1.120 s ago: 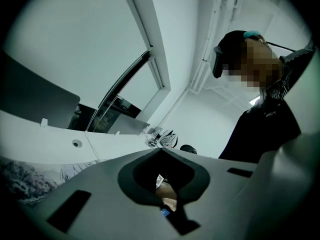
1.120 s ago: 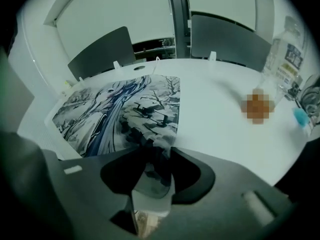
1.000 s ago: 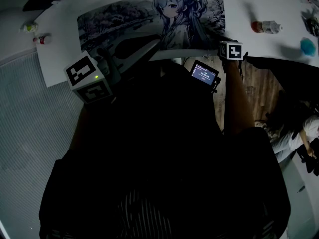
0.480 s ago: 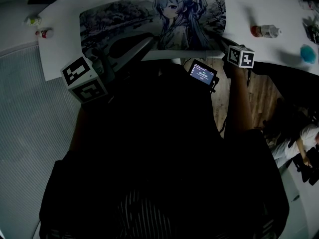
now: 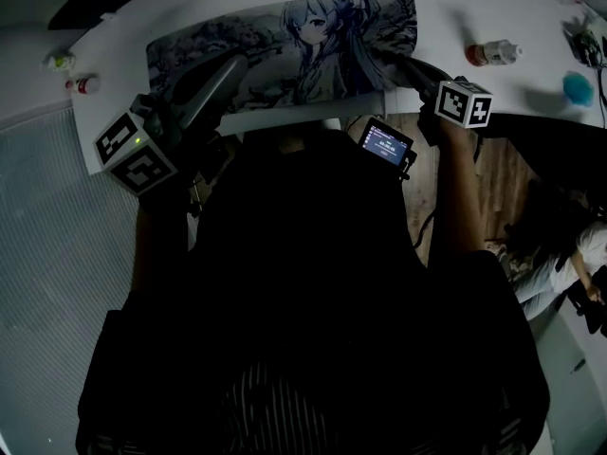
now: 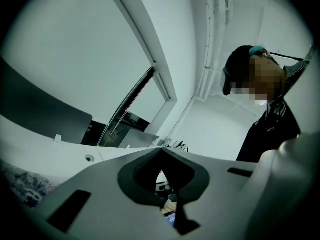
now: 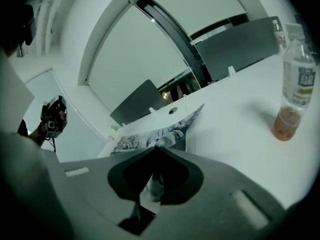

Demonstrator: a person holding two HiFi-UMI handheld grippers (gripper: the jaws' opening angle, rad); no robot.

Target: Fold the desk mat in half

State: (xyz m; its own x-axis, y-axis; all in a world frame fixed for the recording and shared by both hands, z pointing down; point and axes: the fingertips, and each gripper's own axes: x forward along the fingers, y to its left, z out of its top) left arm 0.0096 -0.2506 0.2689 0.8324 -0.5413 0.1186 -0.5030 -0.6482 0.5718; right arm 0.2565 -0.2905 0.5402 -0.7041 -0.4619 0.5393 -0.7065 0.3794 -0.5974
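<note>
The desk mat (image 5: 313, 36), printed with an anime figure, lies lengthwise on the white table (image 5: 455, 17). My right gripper (image 5: 406, 60) is at the mat's near right corner, and that corner is lifted off the table. In the right gripper view its jaws (image 7: 157, 149) have just been closing and now pinch the mat's edge (image 7: 150, 136). My left gripper (image 5: 228, 64) reaches over the mat's left half. In the left gripper view its tips (image 6: 161, 152) meet with nothing seen between them, and a strip of mat (image 6: 20, 189) shows below left.
A drink bottle (image 5: 493, 53) lies right of the mat; it is the bottle (image 7: 295, 89) in the right gripper view. A blue object (image 5: 576, 88) sits further right. Two small bottles (image 5: 59, 61) stand at the table's left end. A screen device (image 5: 387, 142) hangs at my chest.
The right gripper has risen, lifting the mat's near right corner. The left gripper has shifted left, and its jaws now lie over the mat's left half.
</note>
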